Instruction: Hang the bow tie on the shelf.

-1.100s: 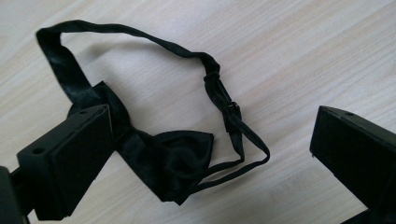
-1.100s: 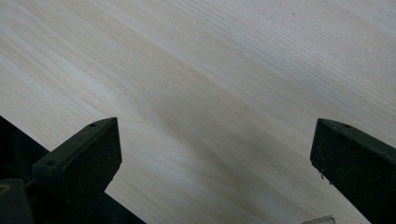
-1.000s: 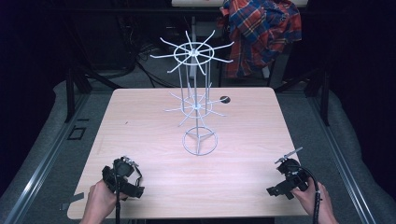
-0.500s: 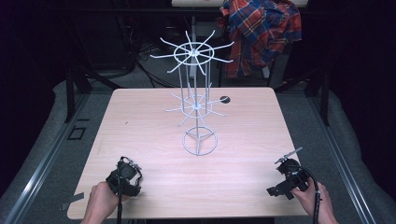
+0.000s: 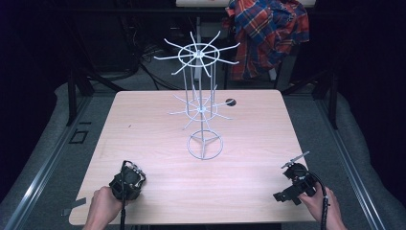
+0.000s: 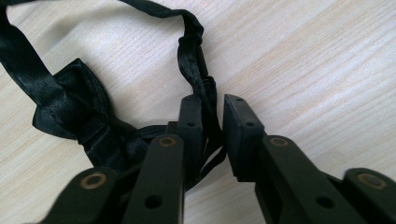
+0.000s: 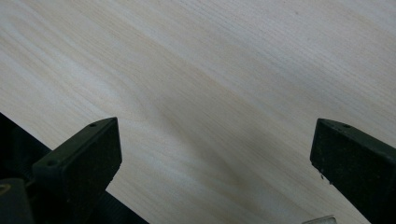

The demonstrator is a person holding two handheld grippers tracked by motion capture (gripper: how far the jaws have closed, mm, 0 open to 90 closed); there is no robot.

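Observation:
A black satin bow tie lies on the wooden table near its front left corner. Its thin strap loops away and runs down between the jaws of my left gripper, which have just been closing. The strap rests against the left pad, and a sliver of table shows beside the right pad. A hand holds this gripper low over the table. My right gripper stands wide open over bare wood, at the front right.
A white wire display rack with two tiers of spokes stands mid-table on a ring base. A small dark round spot sits behind it. A plaid shirt hangs beyond the far edge. Grey floor surrounds the table.
The left gripper's jaws have narrowed from wide apart to nearly together. Both hands stay where they were.

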